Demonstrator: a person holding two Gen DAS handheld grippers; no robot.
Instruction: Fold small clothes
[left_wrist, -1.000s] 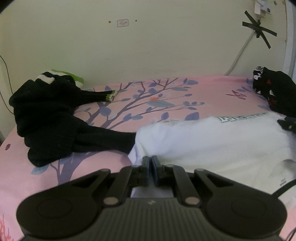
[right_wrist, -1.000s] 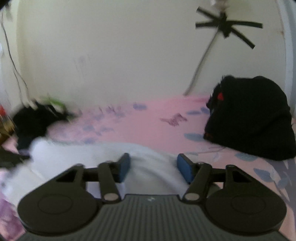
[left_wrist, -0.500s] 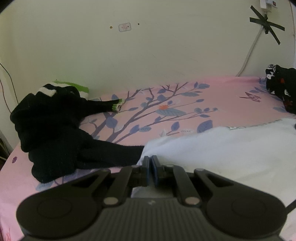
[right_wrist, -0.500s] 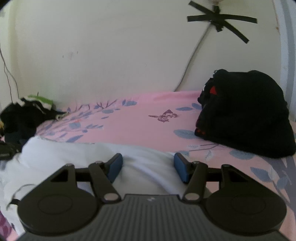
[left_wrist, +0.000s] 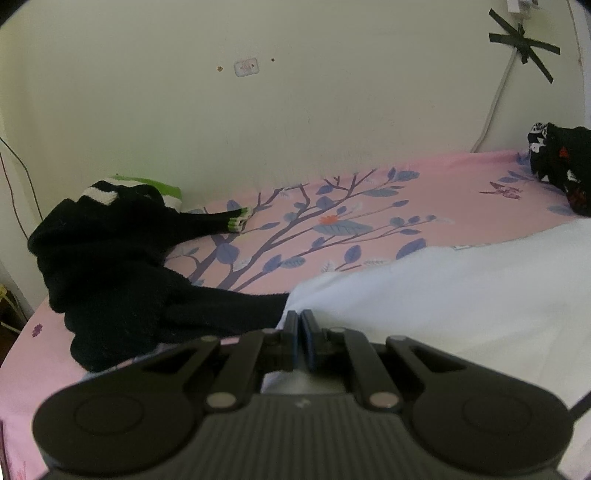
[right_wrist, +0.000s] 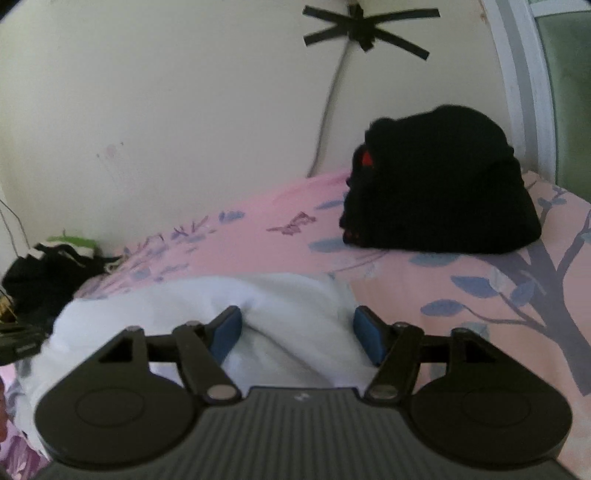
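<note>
Pink bedsheet (left_wrist: 461, 192): white garment (right_wrist: 295, 317) between right gripper (right_wrist: 297, 328) jaws, just widened; left gripper (left_wrist: 300, 334) jaws together at its edge.

The right tool (right_wrist: 297, 330) has just been spreading its blue-padded jaws, and they now stand wider than a second ago, with a soft hump of the white fleecy garment (right_wrist: 295, 306) between them but not pinched. That tool has also slid sideways and rolled a little, so the folded black knit garment (right_wrist: 439, 184) at the far end of the pink, tree-printed bed sheet (right_wrist: 480, 280) now sits more centred and tilted in its view. In the left wrist view, the white cloth's printed edge has slid off toward the right, baring more sheet.
</note>
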